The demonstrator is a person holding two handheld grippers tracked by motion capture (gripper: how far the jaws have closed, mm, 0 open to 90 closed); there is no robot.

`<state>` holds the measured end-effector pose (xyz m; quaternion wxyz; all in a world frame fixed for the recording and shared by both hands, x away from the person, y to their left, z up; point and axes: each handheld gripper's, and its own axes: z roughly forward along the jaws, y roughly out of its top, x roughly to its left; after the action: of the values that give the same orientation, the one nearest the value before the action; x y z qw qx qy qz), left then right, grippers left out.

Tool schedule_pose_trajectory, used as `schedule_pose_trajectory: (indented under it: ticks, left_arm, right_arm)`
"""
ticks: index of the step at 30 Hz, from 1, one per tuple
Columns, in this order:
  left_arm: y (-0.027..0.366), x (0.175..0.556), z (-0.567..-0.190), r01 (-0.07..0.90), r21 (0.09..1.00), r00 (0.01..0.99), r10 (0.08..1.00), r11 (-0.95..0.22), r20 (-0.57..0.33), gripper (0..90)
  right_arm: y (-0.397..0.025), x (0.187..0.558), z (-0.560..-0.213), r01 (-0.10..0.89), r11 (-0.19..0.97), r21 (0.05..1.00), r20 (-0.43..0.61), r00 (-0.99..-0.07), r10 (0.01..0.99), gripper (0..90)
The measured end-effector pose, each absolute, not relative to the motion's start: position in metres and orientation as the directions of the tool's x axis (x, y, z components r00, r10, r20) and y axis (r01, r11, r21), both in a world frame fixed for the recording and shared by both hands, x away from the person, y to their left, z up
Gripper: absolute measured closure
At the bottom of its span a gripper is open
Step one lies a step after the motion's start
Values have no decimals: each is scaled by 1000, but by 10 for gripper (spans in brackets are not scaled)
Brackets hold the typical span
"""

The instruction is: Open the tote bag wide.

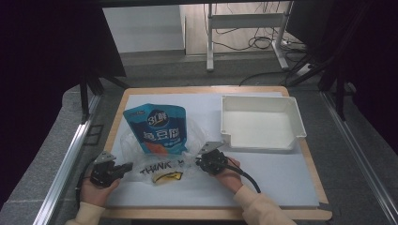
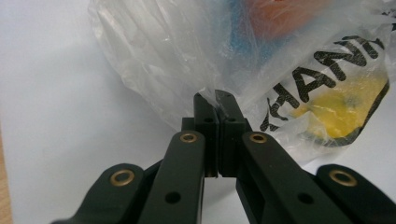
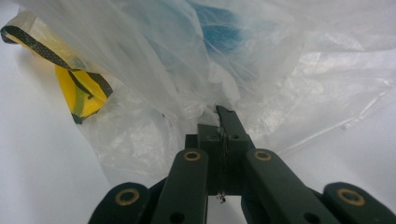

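Both grippers, left (image 2: 215, 100) and right (image 3: 219, 116), pinch the crinkled clear plastic bag (image 1: 155, 161) around a blue pouch (image 1: 157, 129).

I see the table (image 1: 300, 185) under a white sheet (image 1: 281, 173), carrying a clear plastic bag (image 1: 155, 161) and a white tray (image 1: 262, 123).

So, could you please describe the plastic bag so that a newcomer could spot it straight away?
Start at the white tray on the table's right half and look left to the blue pouch. The plastic bag wraps that pouch's lower end, nearest the person. It is the only see-through thing there, printed with black letters and a yellow mark.
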<state>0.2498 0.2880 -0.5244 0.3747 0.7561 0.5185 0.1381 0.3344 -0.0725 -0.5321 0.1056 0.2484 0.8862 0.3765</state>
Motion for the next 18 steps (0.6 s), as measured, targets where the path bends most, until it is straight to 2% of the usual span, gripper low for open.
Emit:
schedule_pose_trajectory:
  ticks: [18]
  left_arm:
    - [282,254,-539,714,668,431,884,-210,-183,894]
  right_arm:
    - [-77,334,-534,371,599,709,5,-853,523,886]
